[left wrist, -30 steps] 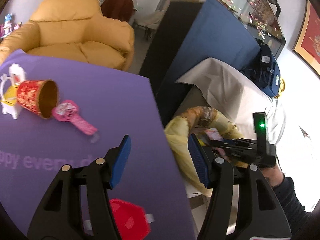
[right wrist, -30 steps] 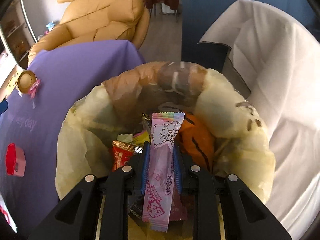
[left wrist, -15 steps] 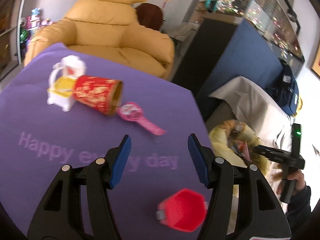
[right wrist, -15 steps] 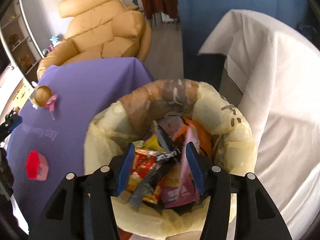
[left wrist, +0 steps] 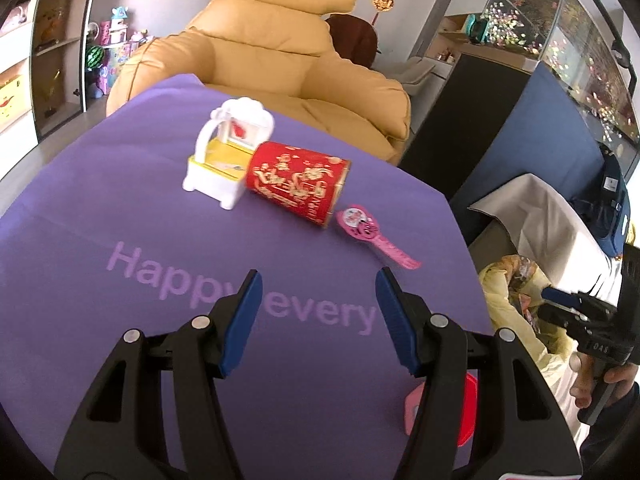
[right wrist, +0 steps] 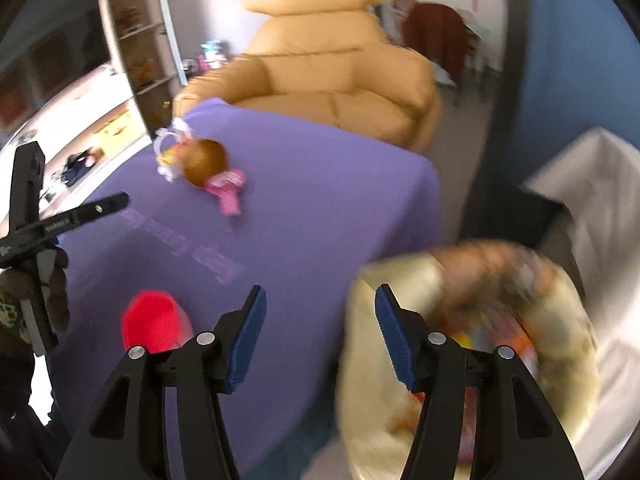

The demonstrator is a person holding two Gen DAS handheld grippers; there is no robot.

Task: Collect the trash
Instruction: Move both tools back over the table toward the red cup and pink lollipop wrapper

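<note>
Left tongs (left wrist: 318, 320): open and empty, tilted down over the purple counter (left wrist: 120, 320), probably to line up with the next piece of trash.
Right tongs (right wrist: 318, 334): open, nothing between the blue pads; they hang at the edge of the counter beside the trash bag (right wrist: 568, 344).
Trash bag: it stands off the counter's right edge, mouth up, so trash can drop straight in; wrappers seem to lie inside, but this view is blurred.
Red can (left wrist: 298, 186): it lies on its side near the far end of the counter, touching the white toy chair (left wrist: 224, 160); its long axis runs from upper left to lower right and the open end points right, toward the pink wrapper (left wrist: 372, 236).
Pink wrapper: flat, just beside the can's mouth, its tail pointing to the lower right.
Red cup (right wrist: 154, 320): it lies near the counter's front edge, close to both tongs.
</note>
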